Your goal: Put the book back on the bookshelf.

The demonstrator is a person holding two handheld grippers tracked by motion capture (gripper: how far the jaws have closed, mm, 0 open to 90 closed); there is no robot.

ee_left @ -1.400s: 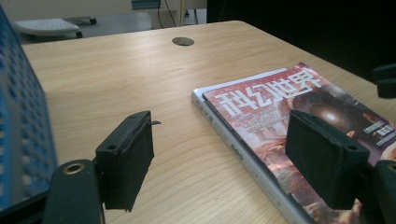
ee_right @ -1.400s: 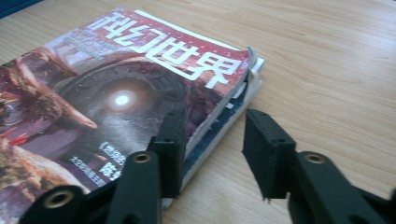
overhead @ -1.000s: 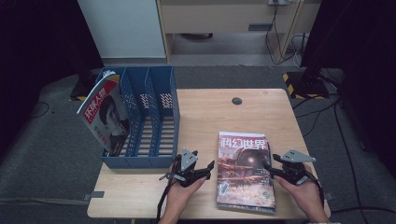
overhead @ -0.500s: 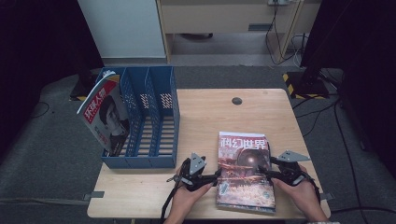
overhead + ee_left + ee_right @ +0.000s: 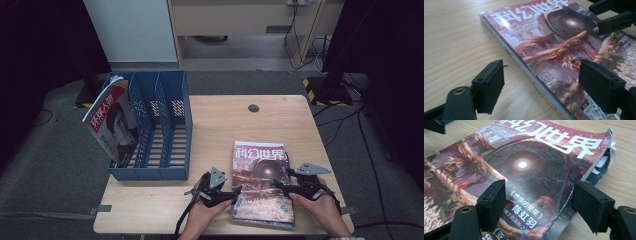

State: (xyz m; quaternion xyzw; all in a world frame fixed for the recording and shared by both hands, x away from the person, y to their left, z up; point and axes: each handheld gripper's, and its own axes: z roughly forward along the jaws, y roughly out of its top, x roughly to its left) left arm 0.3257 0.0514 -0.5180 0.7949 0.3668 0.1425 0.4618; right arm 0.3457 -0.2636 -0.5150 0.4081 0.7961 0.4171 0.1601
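A science-fiction magazine (image 5: 262,182) lies flat, cover up, at about 5 o'clock on the wooden counter (image 5: 225,122). The left gripper (image 5: 238,191) sits at the magazine's 9 o'clock edge, jaws wide, straddling the spine without pressing it. The right gripper (image 5: 276,183) sits at its 3 o'clock edge; its jaws have just been opening and stand wide astride the curled page edge, not clamping it. A blue file rack (image 5: 152,127) stands at 9 o'clock on the counter, well apart, with another magazine (image 5: 111,121) leaning in its leftmost slot
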